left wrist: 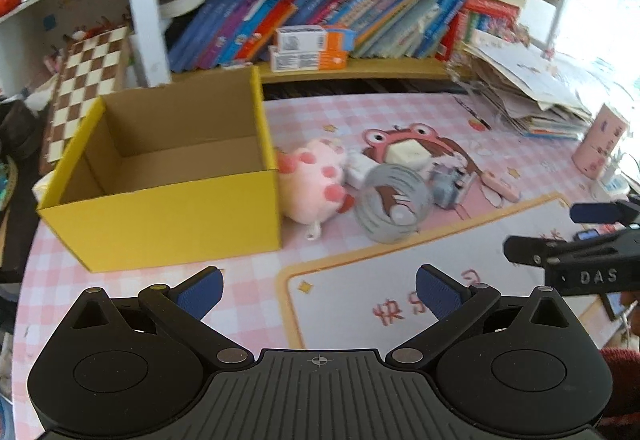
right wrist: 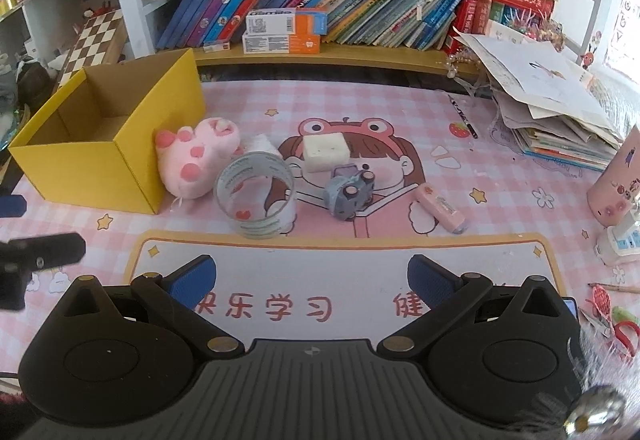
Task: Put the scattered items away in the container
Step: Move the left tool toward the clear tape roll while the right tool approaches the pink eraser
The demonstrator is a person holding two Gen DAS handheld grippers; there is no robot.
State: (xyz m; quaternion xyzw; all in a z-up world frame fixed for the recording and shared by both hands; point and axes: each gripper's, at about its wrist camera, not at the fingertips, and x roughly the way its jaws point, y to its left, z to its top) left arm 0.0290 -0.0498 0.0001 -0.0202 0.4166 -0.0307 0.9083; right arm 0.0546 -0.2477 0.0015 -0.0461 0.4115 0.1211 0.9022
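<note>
An open, empty yellow cardboard box [left wrist: 168, 216] [right wrist: 80, 168] stands at the left of the pink desk mat. Beside it lie a pink plush paw [left wrist: 312, 180] [right wrist: 196, 160], a clear tape roll [left wrist: 394, 204] [right wrist: 256, 196], a white sponge block [left wrist: 406, 154] [right wrist: 324, 152], a small grey-blue toy car [left wrist: 448, 184] [right wrist: 350, 192] and a pink eraser [left wrist: 502, 190] [right wrist: 440, 208]. My left gripper [left wrist: 320, 290] is open and empty, short of the box and the plush. My right gripper [right wrist: 312, 278] is open and empty, short of the tape roll; it also shows in the left wrist view [left wrist: 576, 236].
A shelf of books [right wrist: 320, 0] runs behind the desk, with boxes [right wrist: 286, 30] on its ledge. A paper pile [right wrist: 552, 108] and pink cup [right wrist: 618, 180] stand at right. A pen [right wrist: 464, 116] lies near the pile, scissors [right wrist: 612, 324] at the right edge. A chessboard [left wrist: 84, 88] leans at left.
</note>
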